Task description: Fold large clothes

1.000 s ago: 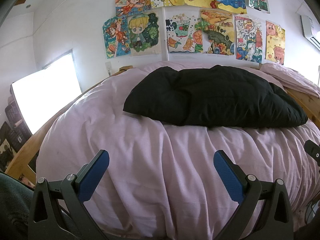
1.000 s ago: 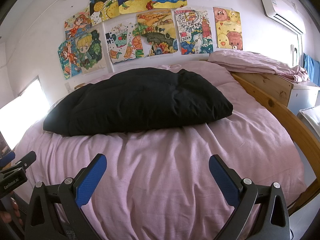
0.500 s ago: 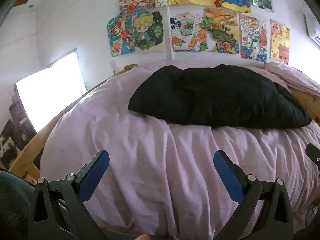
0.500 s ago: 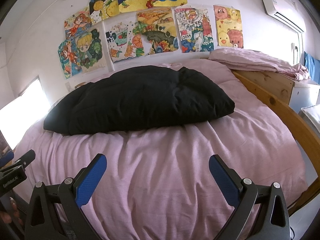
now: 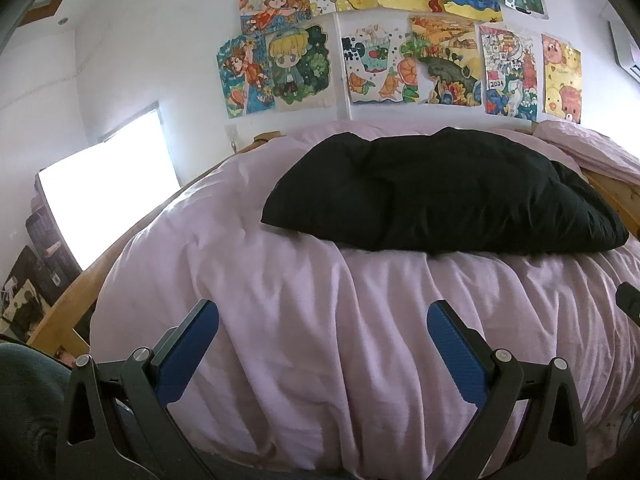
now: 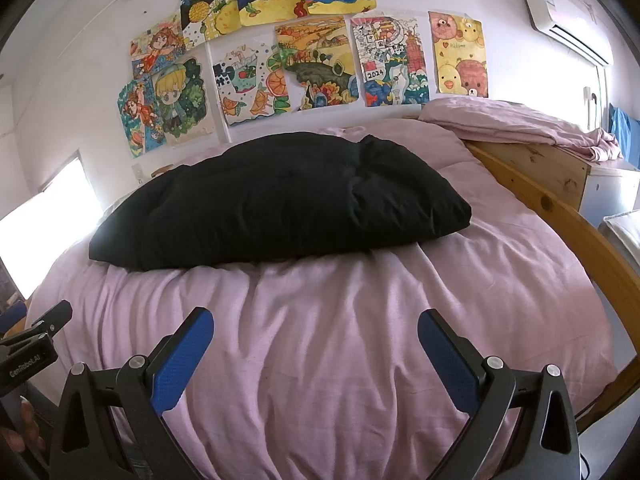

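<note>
A bulky black padded garment lies folded into a thick block on the far half of a bed covered in pale pink bedding. My left gripper hangs open over the near edge of the bed, well short of the garment, with nothing between its blue pads. My right gripper is likewise open and empty above the near bedding. The left gripper's body shows at the left edge of the right wrist view.
A wooden bed rail runs along the right side, with a folded pink sheet on a wooden box behind it. Colourful drawings cover the white wall at the head. A bright window is on the left, an air conditioner high right.
Both grippers have drawn back and tilted slightly, so the garment sits a little lower in view. Their jaws stay open. The garment has not moved.
</note>
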